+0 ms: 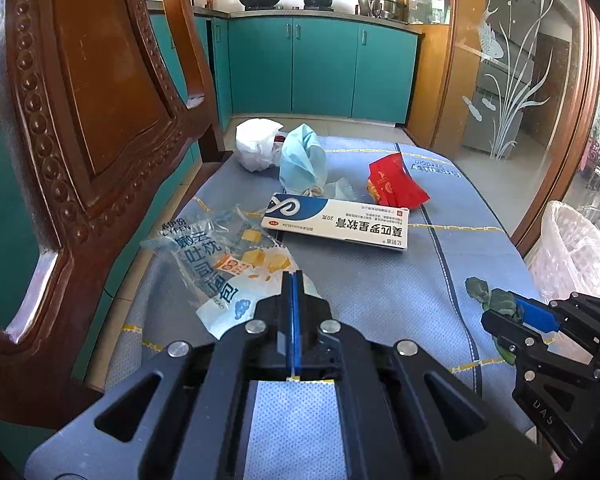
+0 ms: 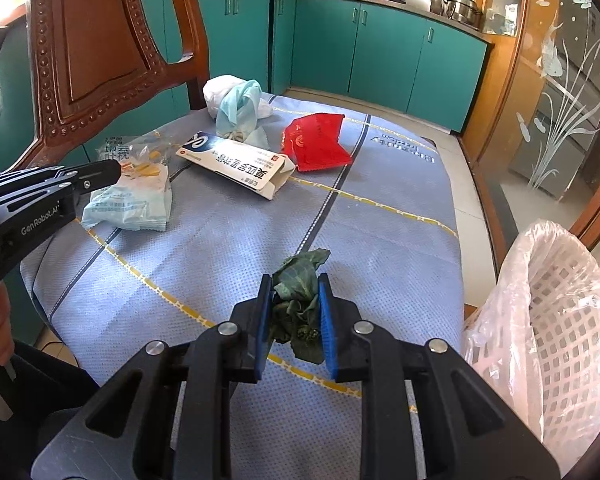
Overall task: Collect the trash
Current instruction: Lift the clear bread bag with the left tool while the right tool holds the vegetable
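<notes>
My right gripper [image 2: 294,312] is shut on a wilted green vegetable leaf [image 2: 300,276], low over the blue table cloth; it also shows in the left wrist view [image 1: 496,304]. My left gripper [image 1: 295,280] is shut and empty, just in front of a bread wrapper [image 1: 224,264]. Farther back lie a white medicine box [image 1: 336,222], a red packet [image 1: 396,184], a blue face mask [image 1: 302,160] and a white crumpled bag [image 1: 256,144].
A white lattice bin lined with a clear plastic bag [image 2: 548,312] stands at the table's right edge. A carved wooden chair back [image 1: 80,100] rises at the left. Teal kitchen cabinets [image 1: 320,68] and a glass door [image 1: 512,80] lie beyond.
</notes>
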